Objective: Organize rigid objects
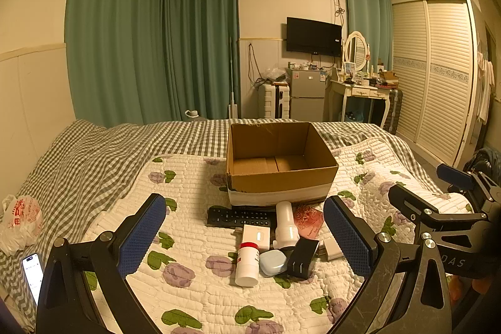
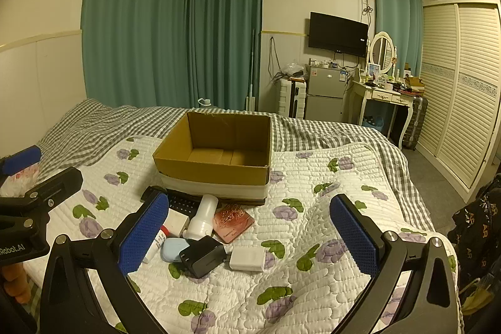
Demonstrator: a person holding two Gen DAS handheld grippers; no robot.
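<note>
Cardboard box (image 1: 278, 165) stands open-topped on the floral quilt (image 1: 194, 296), straight ahead of the left gripper (image 1: 245, 235) and beyond the cluster of small items; its interior shows bare cardboard; a white band runs along its lower front.

Left gripper: jaws spread wide, nothing between the blue pads (image 1: 142, 235); it hovers above the quilt; the item cluster lies between and just ahead of its fingers.

Right gripper (image 2: 250, 237): jaws likewise released and holding nothing; it sits to the right of the left gripper; the cluster lies ahead and to its left, the box ahead-left beyond that.

Items noted, all resting on the quilt:
- black remote control (image 1: 239, 217), lying flat just in front of the box;
- white cylindrical bottle (image 1: 285, 224), on its side, near end towards the left gripper, touching the remote;
- pink patterned card case (image 2: 233, 223), just right of the bottle;
- white square box (image 1: 256, 237), near side of the remote;
- white pill bottle with red cap (image 1: 247, 263), on its side, nearest the left gripper;
- pale blue earbud case (image 1: 273, 262), touching the pill bottle;
- black charger (image 2: 203, 255), prongs towards the camera, beside the blue case;
- white adapter (image 2: 247, 259), just right of the black charger.

Smartphone (image 1: 33, 274), screen lit, lies at far left of the left gripper; plastic bag (image 1: 20, 219) lies beyond it on the checked sheet (image 1: 94, 158).
</note>
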